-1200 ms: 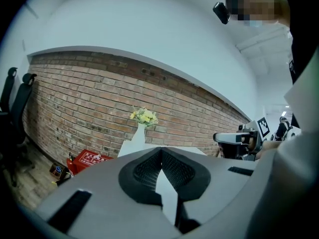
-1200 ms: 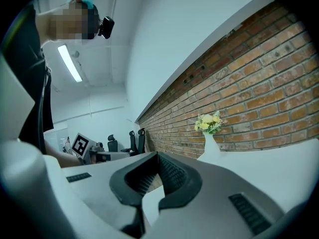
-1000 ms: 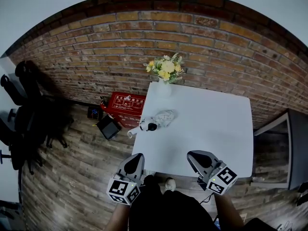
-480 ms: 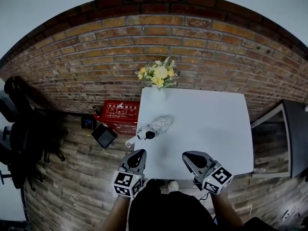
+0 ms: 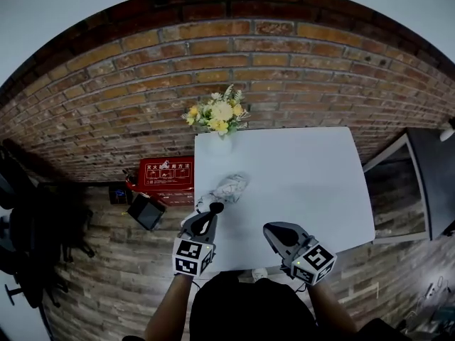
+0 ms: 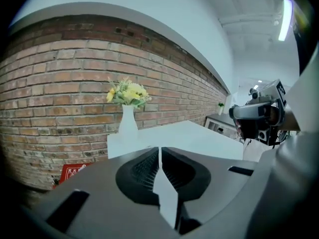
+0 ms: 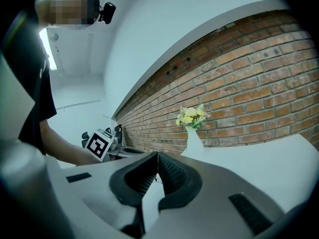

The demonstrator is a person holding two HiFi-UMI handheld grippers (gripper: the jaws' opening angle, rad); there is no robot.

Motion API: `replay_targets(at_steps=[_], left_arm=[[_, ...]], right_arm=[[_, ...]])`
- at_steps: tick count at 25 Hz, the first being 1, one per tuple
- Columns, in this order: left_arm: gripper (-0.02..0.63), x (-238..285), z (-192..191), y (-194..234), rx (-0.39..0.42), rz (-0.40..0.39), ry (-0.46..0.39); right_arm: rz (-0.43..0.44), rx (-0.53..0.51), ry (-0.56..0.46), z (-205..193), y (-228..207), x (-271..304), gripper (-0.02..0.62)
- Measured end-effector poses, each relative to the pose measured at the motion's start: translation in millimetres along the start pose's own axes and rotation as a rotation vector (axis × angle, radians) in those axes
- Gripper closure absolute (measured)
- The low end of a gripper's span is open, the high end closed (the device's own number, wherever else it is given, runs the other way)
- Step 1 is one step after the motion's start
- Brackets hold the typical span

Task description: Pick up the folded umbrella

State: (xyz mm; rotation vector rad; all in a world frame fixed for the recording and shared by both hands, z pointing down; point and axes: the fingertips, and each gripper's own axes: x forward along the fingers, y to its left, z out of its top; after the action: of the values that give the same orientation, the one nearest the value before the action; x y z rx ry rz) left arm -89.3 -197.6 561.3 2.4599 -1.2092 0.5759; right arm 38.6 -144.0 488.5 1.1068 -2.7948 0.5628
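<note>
since the earlier frames the left gripper (image 5: 209, 219) has come forward from off the tabletop's (image 5: 306, 176) near edge to over its near-left corner; the right gripper (image 5: 271, 230) has edged forward to the near edge, right of it.

folded umbrella (image 5: 229, 188): pale, patterned, lying on the tabletop along its left edge, black handle end toward the near side. the left gripper's tip sits just beside that handle end; contact cannot be told from the head view.

left gripper view: fingers (image 6: 149, 166) pressed together, nothing between them; the umbrella does not show past them. right gripper view: fingers (image 7: 169, 171) likewise together and empty.

vase of yellow and white flowers (image 5: 217, 118) stands at the tabletop's far-left corner, against the brick wall (image 5: 284, 69). red box (image 5: 163, 172) on the wooden floor (image 5: 106, 275), left of the tabletop.
</note>
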Motion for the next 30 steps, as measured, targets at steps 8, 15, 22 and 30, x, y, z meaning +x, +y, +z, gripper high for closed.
replay_targets(at_steps=[8,15,22,30], left_arm=[[0.526,52,-9,22,0.082,-0.062,0.087],[0.432,93,-25,29,0.177,-0.143,0.186],[0.326,126,-49,36,0.270,-0.215,0.313],[0.276,149,-71,36,0.355,-0.309,0.413]], right_arm=[[-0.067,0.007,0.070,-14,-7,11,0.574],[-0.117,0.030,0.097,-21,-16,14,0.574],[-0.161,0.048,0.108,-27,-23,14,0.574],[-0.223,0.085,0.131,-32,-32,9,0.574]])
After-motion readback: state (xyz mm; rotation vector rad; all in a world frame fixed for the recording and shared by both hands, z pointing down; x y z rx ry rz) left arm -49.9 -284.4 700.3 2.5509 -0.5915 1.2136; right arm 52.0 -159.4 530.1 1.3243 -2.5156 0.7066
